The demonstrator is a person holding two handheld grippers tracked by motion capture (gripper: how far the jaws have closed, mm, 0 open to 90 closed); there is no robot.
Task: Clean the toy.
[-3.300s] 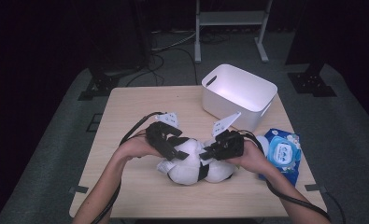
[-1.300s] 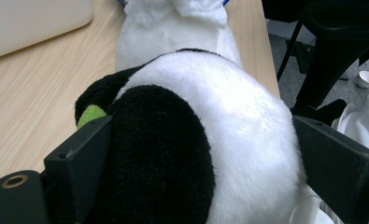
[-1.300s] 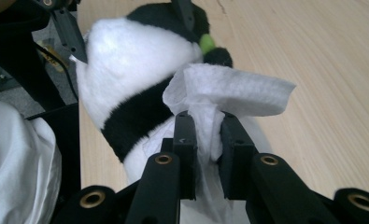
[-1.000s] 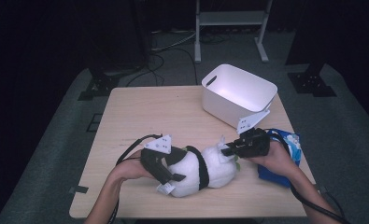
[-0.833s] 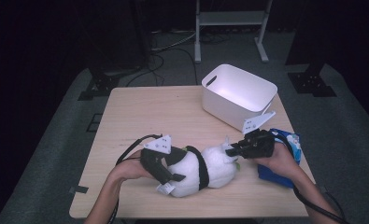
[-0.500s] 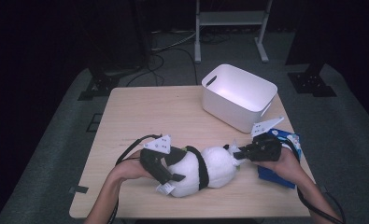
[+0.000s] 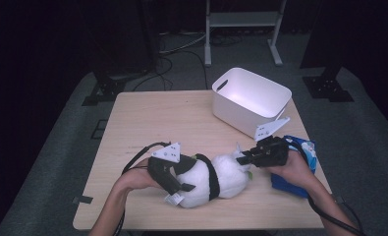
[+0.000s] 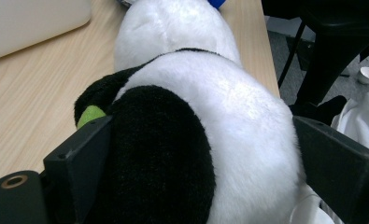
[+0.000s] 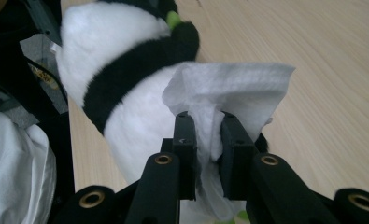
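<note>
Light wooden table (image 7: 147, 123), rectangular, pale grain, on grey carpet. White plastic bin (image 7: 250, 101) stands at the far right corner, set at an angle to the table edges, open side up. Blue wipes packet (image 7: 304, 152) lies at the right edge, towards the near right corner, partly covered by a hand. Plush panda (image 7: 216, 179) lies on its side near the near edge, right of centre, just beside the packet. Left half and far middle of the tabletop bare.
</note>
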